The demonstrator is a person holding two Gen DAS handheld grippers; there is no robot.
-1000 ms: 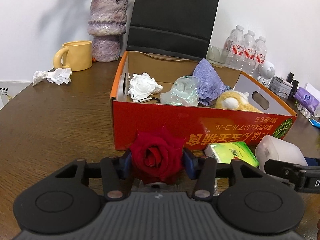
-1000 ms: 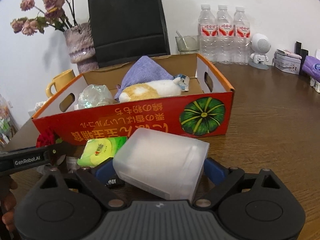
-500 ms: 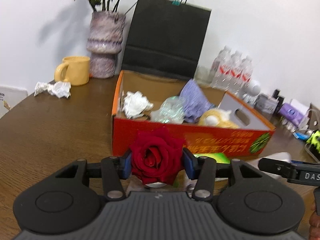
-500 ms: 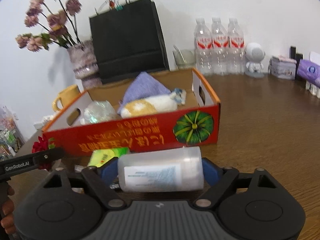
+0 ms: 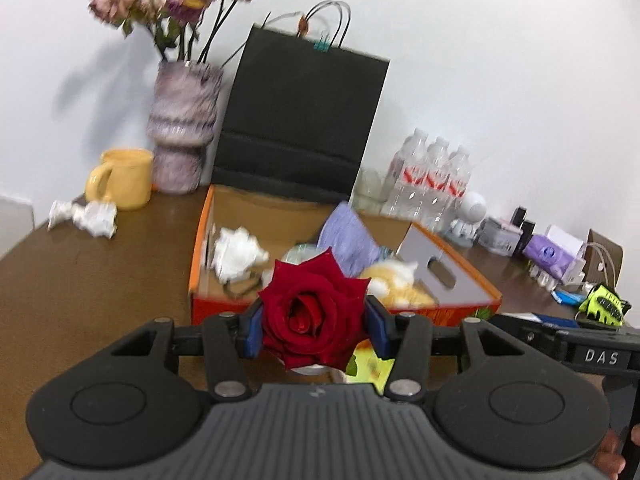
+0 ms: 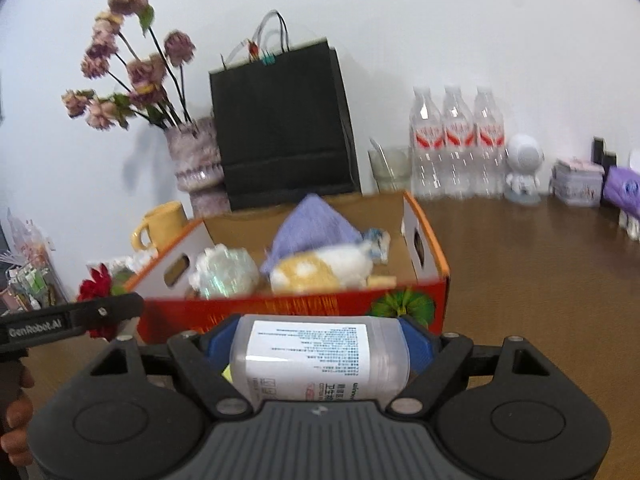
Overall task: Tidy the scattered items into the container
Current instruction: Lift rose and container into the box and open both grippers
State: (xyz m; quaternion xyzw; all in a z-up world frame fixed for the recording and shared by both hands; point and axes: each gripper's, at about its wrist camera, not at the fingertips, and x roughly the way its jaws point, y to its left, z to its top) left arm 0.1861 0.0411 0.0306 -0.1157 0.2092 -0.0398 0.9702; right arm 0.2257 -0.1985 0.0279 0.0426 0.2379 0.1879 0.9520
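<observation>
My left gripper (image 5: 314, 326) is shut on a red rose (image 5: 314, 312) and holds it above the table, level with the front rim of the orange cardboard box (image 5: 200, 240). My right gripper (image 6: 320, 350) is shut on a translucent plastic box with a white label (image 6: 316, 356), lifted in front of the box's front wall (image 6: 280, 308). The box holds crumpled paper (image 5: 236, 254), a clear plastic wad (image 6: 228, 270), a purple cloth (image 6: 312, 228) and a plush toy (image 6: 320, 268). A green tissue pack (image 5: 370, 364) lies on the table below the rose.
Behind the box stand a black paper bag (image 5: 300, 128), a vase of dried flowers (image 5: 182, 128), a yellow mug (image 5: 122, 178) and water bottles (image 6: 456, 148). Crumpled paper (image 5: 86, 216) lies at the left on the table. Small items line the right edge.
Both grippers have risen from table level with their loads. The rose now sits at the box rim's height, and the plastic box has tipped so its label faces up.
</observation>
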